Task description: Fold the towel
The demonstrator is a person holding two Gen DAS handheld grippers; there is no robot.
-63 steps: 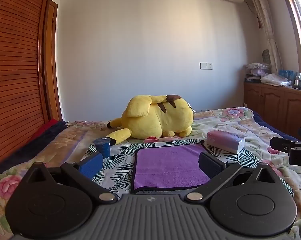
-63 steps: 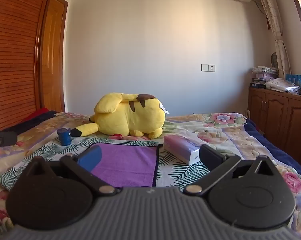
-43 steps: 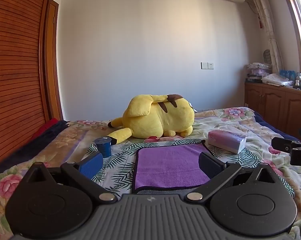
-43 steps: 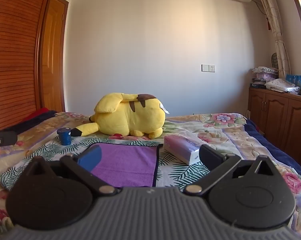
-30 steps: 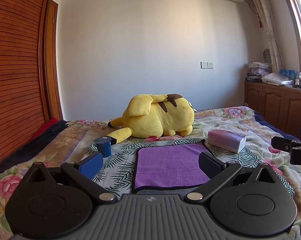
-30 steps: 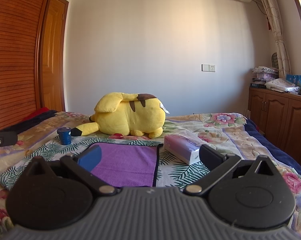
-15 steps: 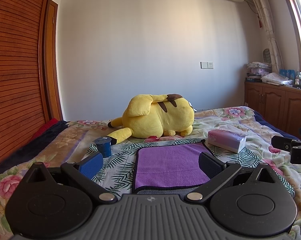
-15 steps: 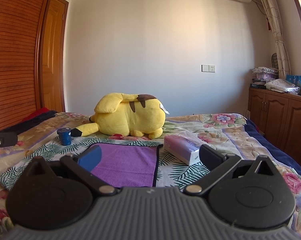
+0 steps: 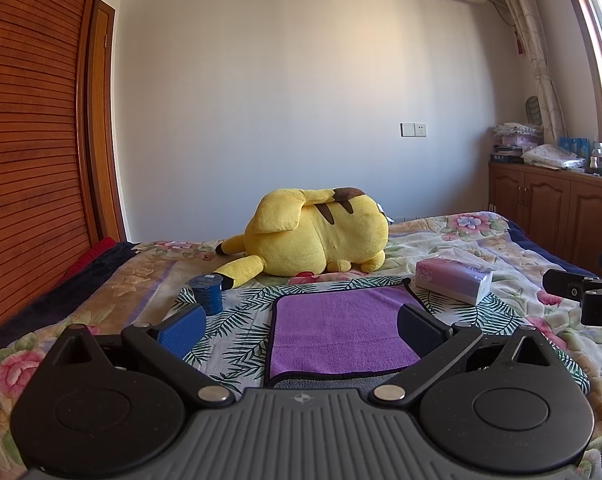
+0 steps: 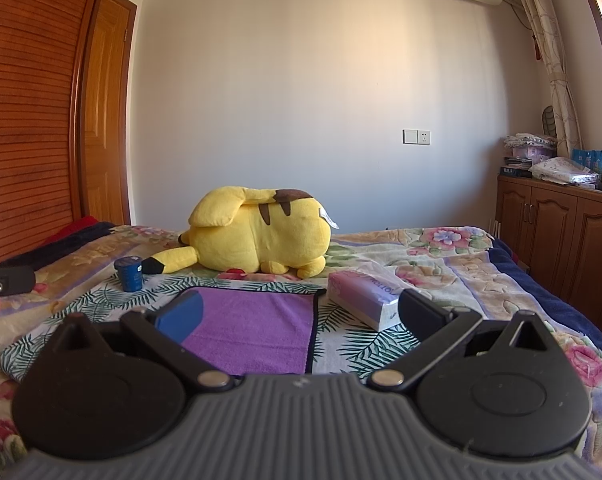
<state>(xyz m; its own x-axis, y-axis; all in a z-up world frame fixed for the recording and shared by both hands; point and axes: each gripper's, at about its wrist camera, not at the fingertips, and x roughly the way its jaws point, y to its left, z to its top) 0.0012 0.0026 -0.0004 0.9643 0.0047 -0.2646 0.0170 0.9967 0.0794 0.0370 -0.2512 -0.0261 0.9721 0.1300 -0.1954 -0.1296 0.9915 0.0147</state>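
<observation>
A purple towel with a dark hem lies flat on the leaf-patterned bed cover; its near edge shows a grey underside. It also shows in the right wrist view. My left gripper is open and empty, held just before the towel's near edge. My right gripper is open and empty, to the right of the towel's near edge. The right gripper's side shows at the right edge of the left wrist view.
A yellow plush toy lies behind the towel. A blue cup stands at the towel's far left. A pink tissue pack lies at its far right. Wooden cabinets stand right of the bed.
</observation>
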